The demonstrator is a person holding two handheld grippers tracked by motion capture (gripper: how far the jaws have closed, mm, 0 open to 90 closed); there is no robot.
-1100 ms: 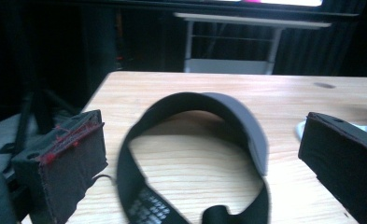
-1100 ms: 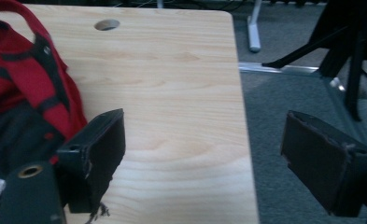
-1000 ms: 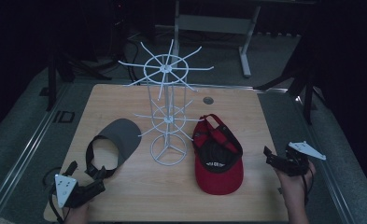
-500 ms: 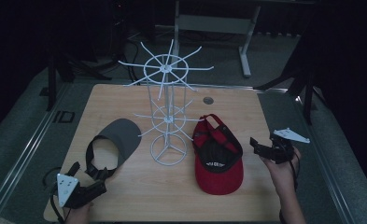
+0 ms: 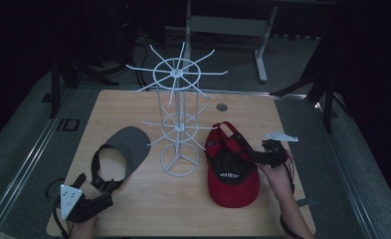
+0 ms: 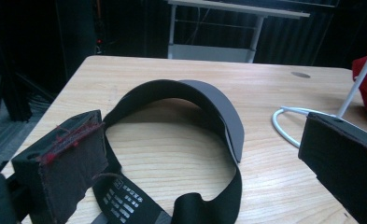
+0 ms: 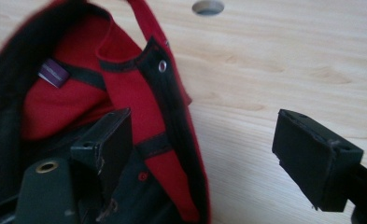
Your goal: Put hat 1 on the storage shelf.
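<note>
Red cap [image 5: 231, 167] lying crown-down on the desk [image 5: 133, 107], its opening upward and its brim toward the person, just right of the white wire rack [image 5: 177, 119]. The right tongs [image 5: 253, 155] reach it from the right, across the cap's long axis, which runs from the brim near the person to the back strap on the far side. In the right gripper view one jaw stands inside the opening, over the black lining, and the other outside over bare wood, so that the cap's rim [image 7: 172, 116] with its snap strap lies between them; the jaws are apart and have just been closing a little, with neither pad seen pressing on the cloth. The coming grip would seem to turn on this straddle: the rim runs roughly along the jaws' line of reach, and closing should pinch it side-on. The left tongs [image 5: 106, 196], jaws apart and empty, rest near the desk's front left corner just before the grey visor [image 5: 121, 154], well apart from the cap; the right hand [image 5: 277, 174] is plainly nearer.
</note>
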